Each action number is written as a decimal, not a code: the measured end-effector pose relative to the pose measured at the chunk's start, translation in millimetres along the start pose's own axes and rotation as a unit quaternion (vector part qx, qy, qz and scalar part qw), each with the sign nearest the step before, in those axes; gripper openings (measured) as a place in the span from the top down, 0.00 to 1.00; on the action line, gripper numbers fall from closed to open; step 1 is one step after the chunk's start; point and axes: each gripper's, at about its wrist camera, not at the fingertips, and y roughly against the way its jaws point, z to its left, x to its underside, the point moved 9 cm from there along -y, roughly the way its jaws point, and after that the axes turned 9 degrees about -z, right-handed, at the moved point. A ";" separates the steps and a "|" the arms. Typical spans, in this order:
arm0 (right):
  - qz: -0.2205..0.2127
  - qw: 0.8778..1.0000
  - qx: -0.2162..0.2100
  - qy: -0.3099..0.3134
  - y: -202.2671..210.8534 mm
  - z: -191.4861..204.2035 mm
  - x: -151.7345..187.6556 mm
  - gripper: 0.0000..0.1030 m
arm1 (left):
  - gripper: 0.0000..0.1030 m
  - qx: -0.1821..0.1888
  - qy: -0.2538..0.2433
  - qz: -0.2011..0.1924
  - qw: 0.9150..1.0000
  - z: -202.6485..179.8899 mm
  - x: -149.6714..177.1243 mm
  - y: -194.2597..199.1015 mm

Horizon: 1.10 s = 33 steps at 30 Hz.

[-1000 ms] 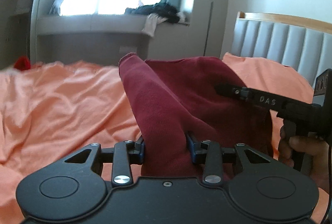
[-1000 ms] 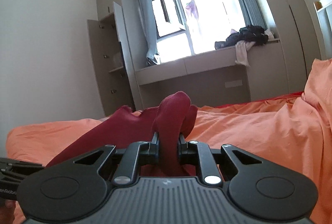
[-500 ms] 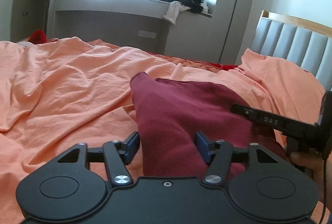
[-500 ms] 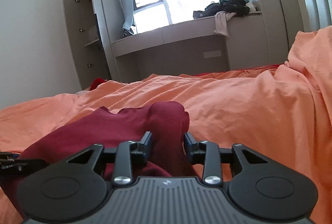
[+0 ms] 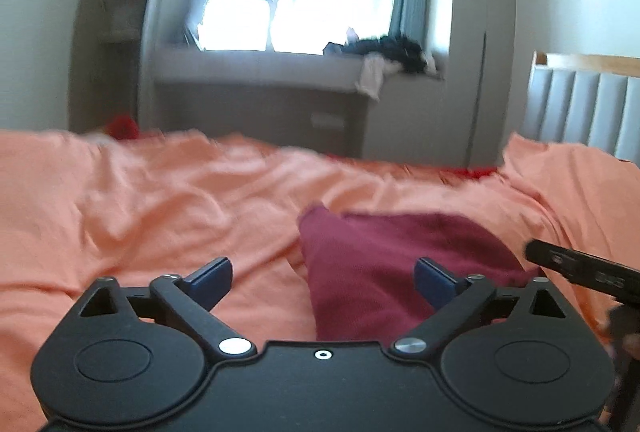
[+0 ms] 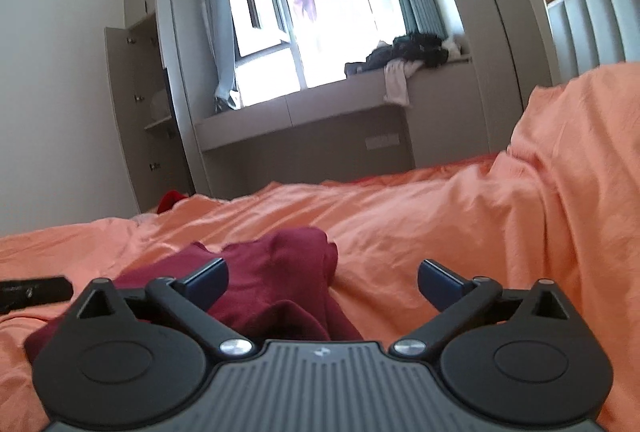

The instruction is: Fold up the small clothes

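Note:
A dark red garment (image 5: 384, 256) lies bunched on the orange bed sheet (image 5: 160, 200). My left gripper (image 5: 323, 274) is opening, its jaws spread wide; the cloth lies between them, and whether the right pad still touches it I cannot tell. In the right wrist view the same garment (image 6: 280, 272) rests in a loose heap. My right gripper (image 6: 322, 278) is opening too, jaws wide, and the cloth lies by its left fingertip without being pinched. The right gripper's finger (image 5: 580, 268) shows at the right edge of the left view; the left one's tip (image 6: 32, 290) shows at the left of the right view.
The sheet is rumpled, with a raised fold (image 6: 560, 172) on the right. A grey padded headboard (image 5: 580, 112) stands at the right. Beyond the bed are a window bench with a clothes pile (image 6: 412, 52), an open wardrobe (image 6: 148, 104) and a small red item (image 6: 172, 200).
Both grippers went from pinching the lifted red garment to wide open. The cloth dropped from its raised hold and now lies on the sheet. Both hands pulled back a little.

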 end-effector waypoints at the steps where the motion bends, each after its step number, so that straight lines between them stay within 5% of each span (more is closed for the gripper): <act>1: -0.007 1.000 -0.003 0.006 7.2 2.9 -3.5 0.00 | 0.02 -0.004 -0.009 -0.014 1.000 -1.7 -4.1 5.6; 17: -0.113 0.991 -0.028 0.069 130.5 61.4 -15.6 0.00 | 0.01 -0.026 -0.022 -0.120 0.992 -1.2 1.7 124.5; 26: -0.148 0.986 0.002 0.077 200.5 70.9 1.1 0.00 | 0.01 -0.006 -0.006 -0.101 0.995 3.1 26.6 168.4; 33: -0.126 0.988 0.024 0.089 236.7 63.8 25.6 0.00 | 0.01 -0.003 0.015 -0.053 0.998 10.9 62.3 182.7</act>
